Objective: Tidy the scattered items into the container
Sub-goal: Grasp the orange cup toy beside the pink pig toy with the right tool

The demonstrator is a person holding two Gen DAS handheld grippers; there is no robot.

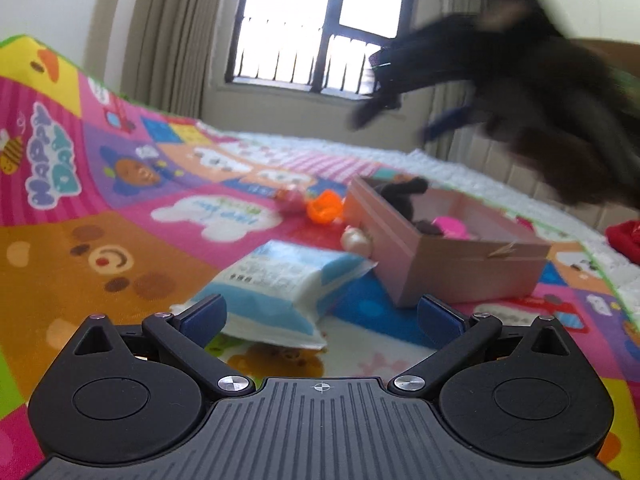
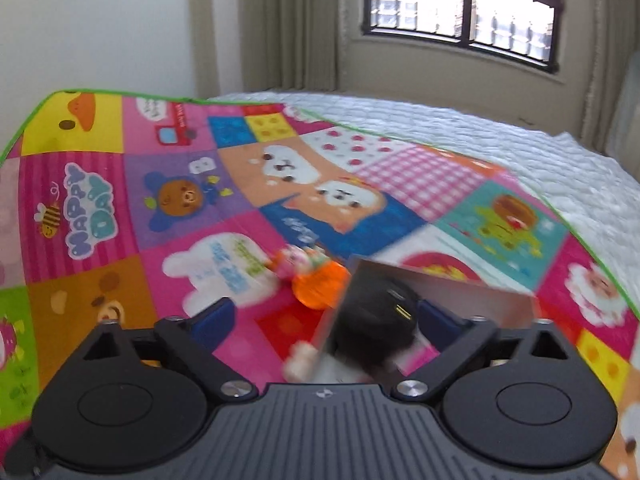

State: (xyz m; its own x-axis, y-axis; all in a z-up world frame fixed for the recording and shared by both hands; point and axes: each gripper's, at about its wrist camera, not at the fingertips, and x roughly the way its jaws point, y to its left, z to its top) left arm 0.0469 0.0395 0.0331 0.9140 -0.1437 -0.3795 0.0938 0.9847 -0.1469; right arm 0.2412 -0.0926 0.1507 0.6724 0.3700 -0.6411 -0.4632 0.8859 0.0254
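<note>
Box (image 1: 444,256) first: I use the pink cardboard one as my landmark, sitting open-topped on the colourful play mat (image 1: 120,208) that covers the bed. Inside it I see a black item (image 1: 400,192) toward the far end and a bright pink one (image 1: 452,226) nearer the middle. Just beyond the box's far left corner lie an orange toy (image 1: 324,206) and a small pink-and-white thing (image 1: 290,198) beside it. A pale, cream-coloured piece (image 1: 356,240) rests against the box's left wall. On the near left side of the box lies a blue-and-white tissue pack (image 1: 280,292), one corner reaching almost to the box.

My left claw (image 1: 322,314) stands wide open, low over the mat, with the near end of the tissue pack between its blue fingers (image 1: 206,312), though the pads do not press on it. My right claw (image 2: 324,320) is open too, with nothing gripped, hovering over the near end of the box (image 2: 440,292), above the black item (image 2: 376,316); that view is blurred. From the left camera, the right claw and the dark sleeve (image 1: 540,120) carrying it appear as a smear above the box.
</note>
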